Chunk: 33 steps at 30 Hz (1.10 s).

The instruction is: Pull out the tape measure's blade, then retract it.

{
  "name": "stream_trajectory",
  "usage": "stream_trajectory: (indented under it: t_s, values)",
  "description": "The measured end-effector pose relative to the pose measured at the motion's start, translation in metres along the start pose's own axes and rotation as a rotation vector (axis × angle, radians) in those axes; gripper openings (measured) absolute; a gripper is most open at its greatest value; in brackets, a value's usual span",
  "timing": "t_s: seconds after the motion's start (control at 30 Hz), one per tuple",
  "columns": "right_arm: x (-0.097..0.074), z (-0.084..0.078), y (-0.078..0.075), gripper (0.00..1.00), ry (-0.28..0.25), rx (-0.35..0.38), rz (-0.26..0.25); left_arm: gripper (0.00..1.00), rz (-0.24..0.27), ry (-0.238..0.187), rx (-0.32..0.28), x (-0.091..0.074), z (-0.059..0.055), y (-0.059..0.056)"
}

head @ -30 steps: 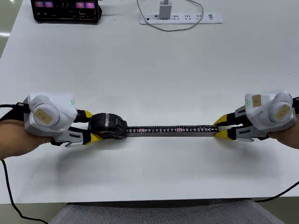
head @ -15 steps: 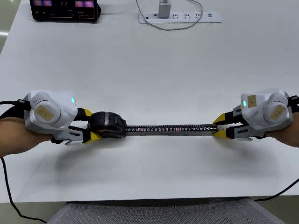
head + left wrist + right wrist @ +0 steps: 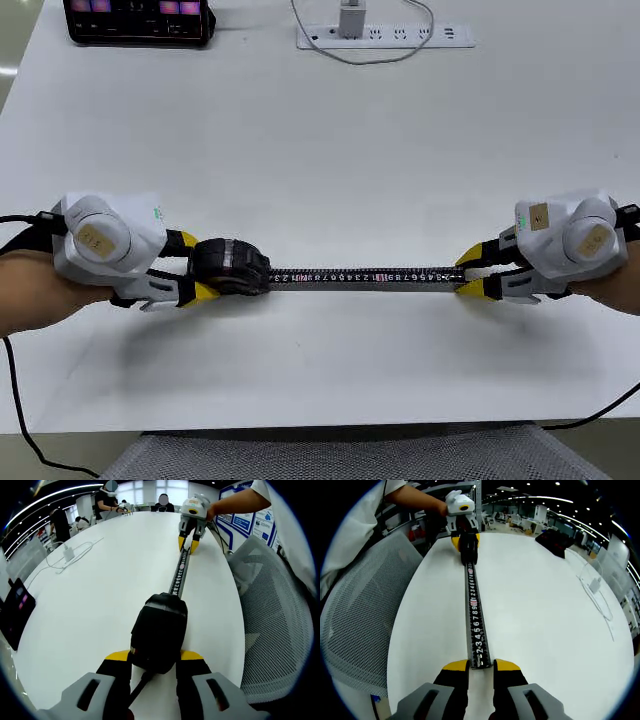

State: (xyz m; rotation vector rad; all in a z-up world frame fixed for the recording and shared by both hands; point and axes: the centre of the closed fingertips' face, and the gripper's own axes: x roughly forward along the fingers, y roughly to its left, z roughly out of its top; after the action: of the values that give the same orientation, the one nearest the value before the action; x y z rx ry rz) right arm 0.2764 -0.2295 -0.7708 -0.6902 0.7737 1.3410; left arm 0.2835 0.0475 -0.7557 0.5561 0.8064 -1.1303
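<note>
Here, in the head view, we are looking at the tape measure's case [image 3: 231, 267] lying near the table's [image 3: 330, 150] front edge, toward its left side, with the left gripper [image 3: 197, 268] clamping it from the left. The blade [image 3: 365, 275] is running out rightward, parallel to that front edge, and the right gripper [image 3: 470, 273] is pinching its far end. So the long axis is lying straight between the two sets of jaws (a retract, we judge, would mean travelling along that line toward the case).

In the left gripper view, the jaws are pressing on both flanks of the black case [image 3: 159, 630], and the blade is stretching dead ahead to the right gripper.

In the right gripper view, the jaws are pinching the blade's end, with the numerals [image 3: 477, 630] running away toward the case. The very tip is hiding between those jaws, and we are not able to tell whether the blade is locked.
</note>
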Motion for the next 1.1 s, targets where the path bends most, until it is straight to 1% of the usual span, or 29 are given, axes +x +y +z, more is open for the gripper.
stream_trajectory:
  t_s: [0.07, 0.1, 0.33, 0.43, 0.53, 0.67, 0.73, 0.83, 0.9, 1.0, 1.07, 1.1]
  values:
    - [0.0, 0.001, 0.0, 0.17, -0.002, 0.001, 0.003, 0.35, 0.0, 0.001, -0.001, 0.001, 0.001, 0.0]
    - [0.0, 0.001, 0.0, 0.17, -0.002, 0.001, 0.003, 0.37, 0.003, 0.008, 0.009, 0.001, 0.0, 0.0]
    - [0.0, 0.001, -0.001, 0.17, -0.003, 0.009, -0.007, 0.36, 0.01, 0.002, 0.009, 0.0, 0.001, 0.002]
    - [-0.002, 0.003, -0.002, 0.18, -0.014, 0.029, -0.013, 0.37, 0.014, -0.001, 0.003, -0.002, 0.001, 0.002]
    - [-0.004, 0.005, -0.002, 0.2, -0.024, 0.059, -0.017, 0.4, 0.02, -0.01, -0.015, -0.003, 0.003, 0.002]
    - [-0.006, 0.007, -0.001, 0.26, -0.025, 0.069, -0.031, 0.44, 0.04, -0.027, -0.033, -0.006, 0.005, 0.002]
    - [-0.007, 0.006, 0.001, 0.3, -0.021, 0.07, -0.037, 0.46, 0.035, -0.042, -0.057, -0.008, 0.007, -0.001]
    - [-0.009, 0.004, 0.002, 0.35, -0.019, 0.086, -0.046, 0.48, 0.052, -0.046, -0.052, -0.011, 0.007, -0.002]
    - [-0.012, 0.003, 0.003, 0.39, -0.021, 0.102, -0.058, 0.5, 0.064, -0.064, -0.074, -0.015, 0.009, -0.002]
    - [-0.013, 0.001, 0.003, 0.42, -0.024, 0.13, -0.078, 0.52, 0.081, -0.081, -0.086, -0.021, 0.011, -0.002]
    - [-0.015, 0.001, 0.003, 0.43, -0.027, 0.135, -0.083, 0.53, 0.092, -0.095, -0.094, -0.024, 0.013, -0.002]
    - [-0.017, 0.0, 0.003, 0.44, -0.027, 0.141, -0.094, 0.54, 0.097, -0.099, -0.097, -0.026, 0.013, -0.002]
